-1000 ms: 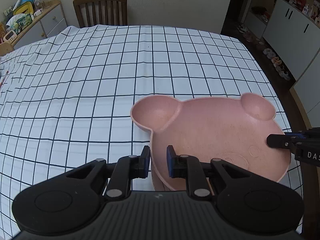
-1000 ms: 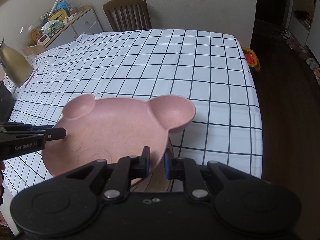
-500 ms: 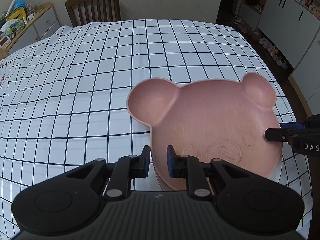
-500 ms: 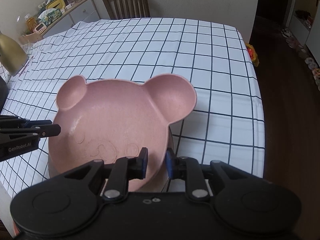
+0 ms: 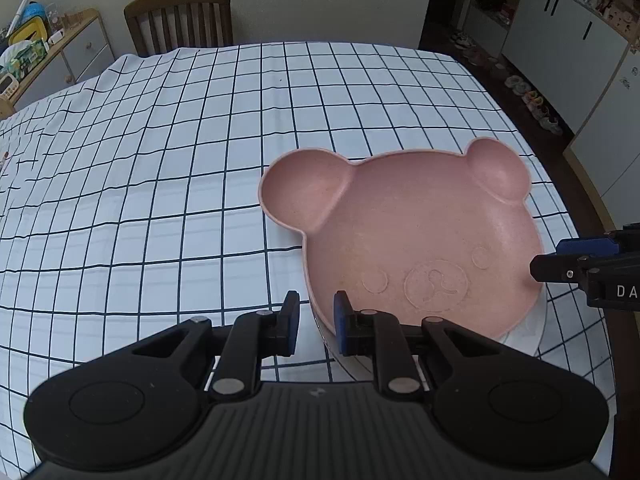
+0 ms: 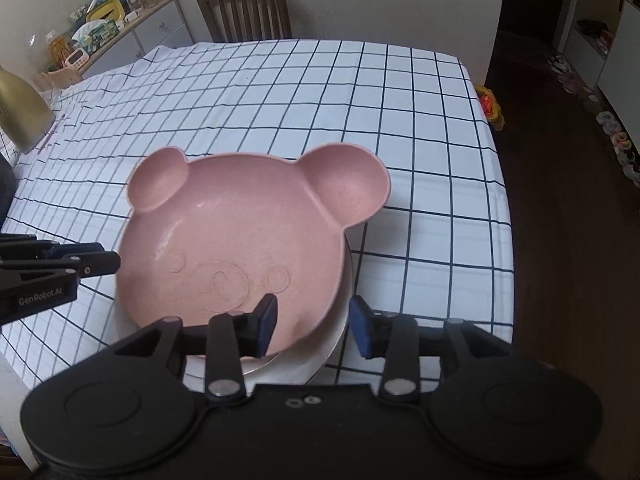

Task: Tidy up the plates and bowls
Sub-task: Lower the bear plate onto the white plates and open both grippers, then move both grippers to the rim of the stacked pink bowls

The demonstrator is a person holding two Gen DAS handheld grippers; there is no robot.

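Both pairs of fingers sit at the near rim of the pink bear-shaped plate (image 5: 420, 240), one pair on each side. On the left gripper (image 5: 316, 322) the fingers (image 5: 343, 322) stand with only a narrow gap, and the left edge of the plate runs into that gap; the blue pads look pressed on the rim, so this gripper appears to hold the plate. On the right gripper (image 6: 314, 326) the fingers (image 6: 267, 326) are spreading apart at this moment: the plate's lower right rim lies between them, yet the right-hand pad stands clear of it with bare space showing, so the grip there is loosened. The plate lies face up near the near right corner of the worktop (image 5: 180, 168), which is covered in a white cloth with a dark grid. It has two round ear wells toward the far side and an embossed bear face in its main well. Under it a white plate (image 6: 316, 354) shows as a pale crescent along the near edge, the pink one resting on top. At the worktop's far side stands a wooden chair (image 5: 180, 20), and a low cabinet (image 5: 60, 56) with clutter on top sits by the wall to the left.
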